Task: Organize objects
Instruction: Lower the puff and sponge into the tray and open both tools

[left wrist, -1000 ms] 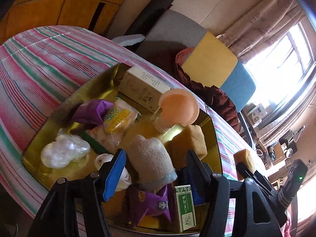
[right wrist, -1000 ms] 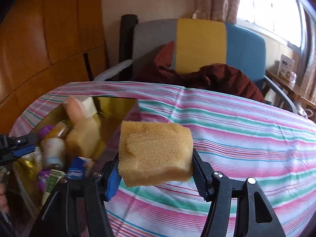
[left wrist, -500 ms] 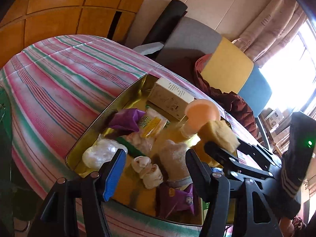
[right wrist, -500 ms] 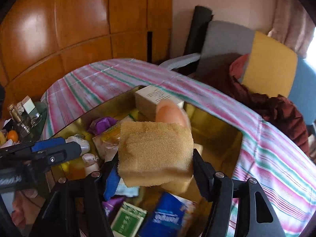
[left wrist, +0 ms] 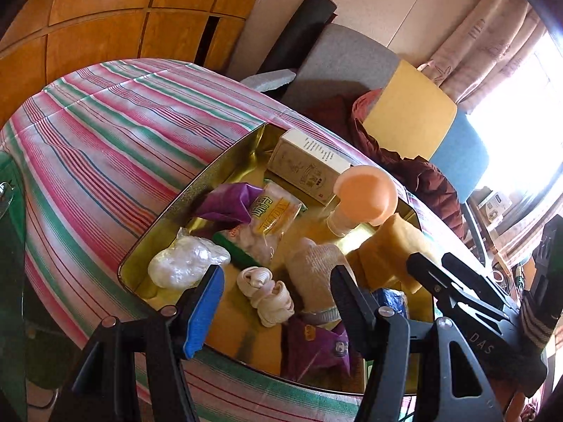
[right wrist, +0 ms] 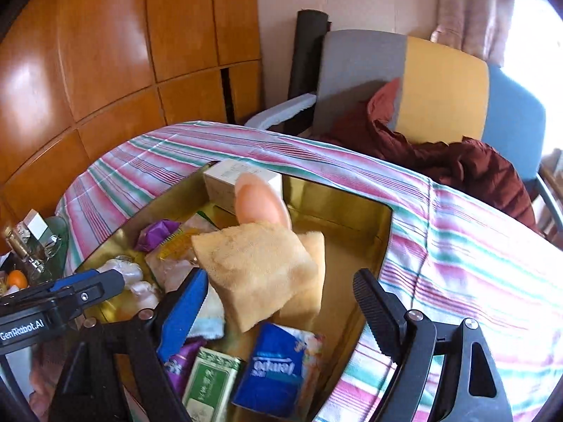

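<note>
A gold metal tray point(left wrist: 197, 190) point(right wrist: 352, 211) sits on the striped tablecloth and holds several small objects. A yellow sponge point(right wrist: 257, 270) point(left wrist: 390, 246) lies tilted on another sponge point(right wrist: 309, 295) in the tray, free of my right gripper point(right wrist: 278, 302), whose jaws stand wide open just behind it. My left gripper point(left wrist: 276, 299) is open and empty above the tray's near edge, over a knotted white cloth point(left wrist: 267, 295) and a knit glove point(left wrist: 313, 267). The right gripper shows in the left wrist view point(left wrist: 457, 281).
In the tray: a cream box point(left wrist: 309, 168), an orange-capped bottle point(left wrist: 366, 197), purple wrappers point(left wrist: 225, 204), a plastic bag point(left wrist: 186, 263), a blue tissue pack point(right wrist: 278, 369), a green box point(right wrist: 207, 383). A chair point(right wrist: 447, 88) with dark red cloth stands behind. Glass items point(right wrist: 31, 242) stand at left.
My right gripper has opened and let go of the yellow sponge, which now rests on the other sponge in the tray. My left gripper has drawn back slightly.
</note>
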Demonstrator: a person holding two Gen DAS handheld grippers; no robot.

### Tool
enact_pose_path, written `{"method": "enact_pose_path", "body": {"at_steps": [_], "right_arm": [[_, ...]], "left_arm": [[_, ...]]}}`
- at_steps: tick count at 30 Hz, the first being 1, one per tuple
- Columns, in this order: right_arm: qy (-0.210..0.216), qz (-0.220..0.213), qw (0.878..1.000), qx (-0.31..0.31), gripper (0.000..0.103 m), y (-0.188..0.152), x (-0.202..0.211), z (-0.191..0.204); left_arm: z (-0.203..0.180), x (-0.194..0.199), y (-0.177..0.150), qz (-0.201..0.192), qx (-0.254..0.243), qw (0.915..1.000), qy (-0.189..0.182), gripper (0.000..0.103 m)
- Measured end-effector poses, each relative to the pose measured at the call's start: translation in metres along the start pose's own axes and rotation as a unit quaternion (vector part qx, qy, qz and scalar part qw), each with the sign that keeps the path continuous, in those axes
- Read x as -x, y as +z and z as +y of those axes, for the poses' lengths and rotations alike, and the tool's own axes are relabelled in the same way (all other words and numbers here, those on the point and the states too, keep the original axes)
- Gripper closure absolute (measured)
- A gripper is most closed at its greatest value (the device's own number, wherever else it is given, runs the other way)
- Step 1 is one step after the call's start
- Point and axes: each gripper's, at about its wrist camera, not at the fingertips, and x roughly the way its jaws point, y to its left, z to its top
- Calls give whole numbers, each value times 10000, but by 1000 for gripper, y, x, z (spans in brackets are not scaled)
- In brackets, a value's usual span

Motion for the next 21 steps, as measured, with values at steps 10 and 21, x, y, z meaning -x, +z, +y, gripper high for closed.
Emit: {"method": "enact_pose_path", "body": {"at_steps": [10,21], "right_arm": [[404,550,9975,-191,47,18,-33,2],[-129,483,9982,-325,47,-3,-9,-13]], "left_arm": [[1,3,0,5,2,9999,133,39],[-23,11,-7,-137,-369,9990,201,39]]}}
